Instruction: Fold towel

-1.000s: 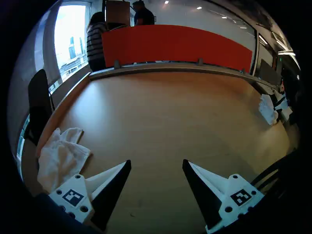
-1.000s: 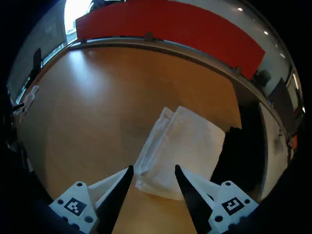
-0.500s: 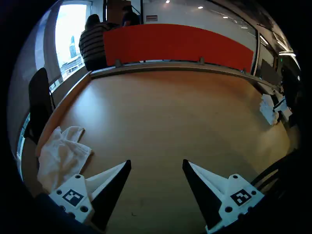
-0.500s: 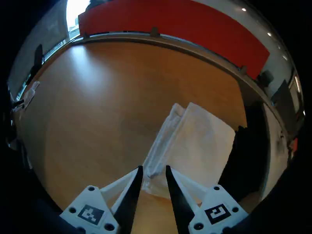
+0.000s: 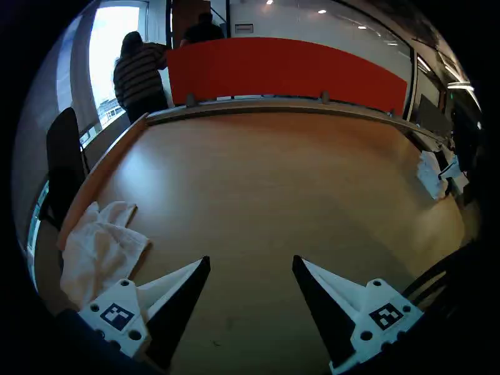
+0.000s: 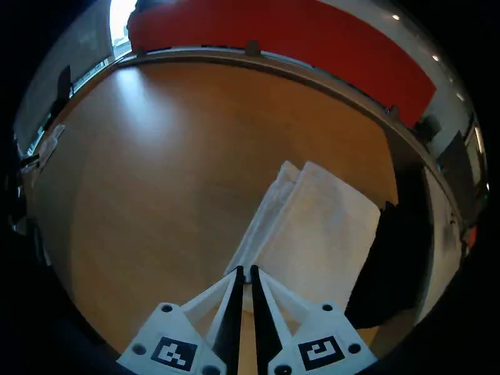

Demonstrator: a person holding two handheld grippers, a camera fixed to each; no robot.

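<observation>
In the left gripper view the left gripper (image 5: 250,262) hangs above the wooden table (image 5: 269,181) with its fingers spread wide and nothing between them. A crumpled towel (image 5: 100,247) lies at eight o'clock by the table edge and a smaller white cloth (image 5: 431,175) at three o'clock. Beyond the red partition (image 5: 287,65) at twelve o'clock, a person in a striped top (image 5: 137,75) stands by the window (image 5: 115,56). In the right gripper view the right gripper (image 6: 245,272) is clenched to a thin slit on the near corner of a folded towel (image 6: 319,231). This towel lies flat on the table at five o'clock, its long axis running from the fingertips at six o'clock toward one o'clock, with stacked layers showing along its left side; a dark chair (image 6: 390,262) stands just beside its right edge at four o'clock
</observation>
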